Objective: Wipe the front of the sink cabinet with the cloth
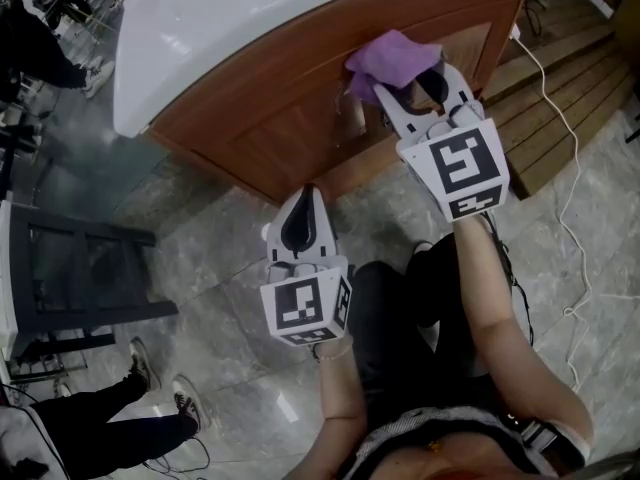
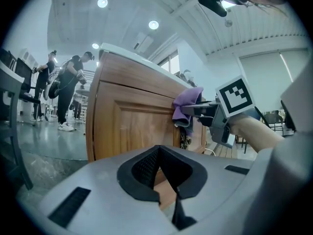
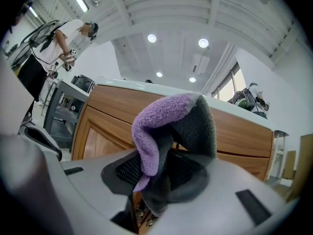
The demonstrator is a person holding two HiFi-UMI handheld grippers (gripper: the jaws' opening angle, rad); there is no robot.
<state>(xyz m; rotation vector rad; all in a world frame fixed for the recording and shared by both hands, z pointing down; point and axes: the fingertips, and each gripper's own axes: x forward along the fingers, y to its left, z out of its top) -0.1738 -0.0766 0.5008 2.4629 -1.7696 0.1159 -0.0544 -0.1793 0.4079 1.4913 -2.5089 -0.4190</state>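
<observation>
The purple cloth (image 1: 392, 56) sits at the upper centre of the head view, bunched against the top of the sink cabinet (image 1: 270, 108), just under its white countertop (image 1: 230, 28). We see the right gripper (image 1: 415, 93) clamped on it, and the right gripper view confirms this: both jaws are closed on the cloth (image 3: 166, 131), whose purple face folds over a grey underside above the right gripper (image 3: 161, 168). The wooden cabinet (image 3: 107, 111) fills the background there.

From the left gripper view, the cloth (image 2: 187, 104) hangs against the cabinet (image 2: 132, 126) at centre right, with the right gripper (image 2: 198, 110) reaching in from the right edge of the frame.

The left gripper (image 1: 308, 196) hovers lower, at the centre of the head view, over the grey stone floor (image 1: 200, 258) and apart from the cabinet. Its own view shows the jaws of the left gripper (image 2: 161, 173) brought together with nothing between them, pointing at the panelled wood.

At the right edge of the head view a white cable (image 1: 560, 118) trails across wooden decking (image 1: 560, 78). A dark metal stand (image 1: 80, 278) occupies the left edge, and a bystander's legs (image 1: 130, 408) appear at lower left. More people (image 2: 68, 92) stand in the left background of the left gripper view, and a person (image 3: 54, 43) shows at the upper left of the right gripper view.
</observation>
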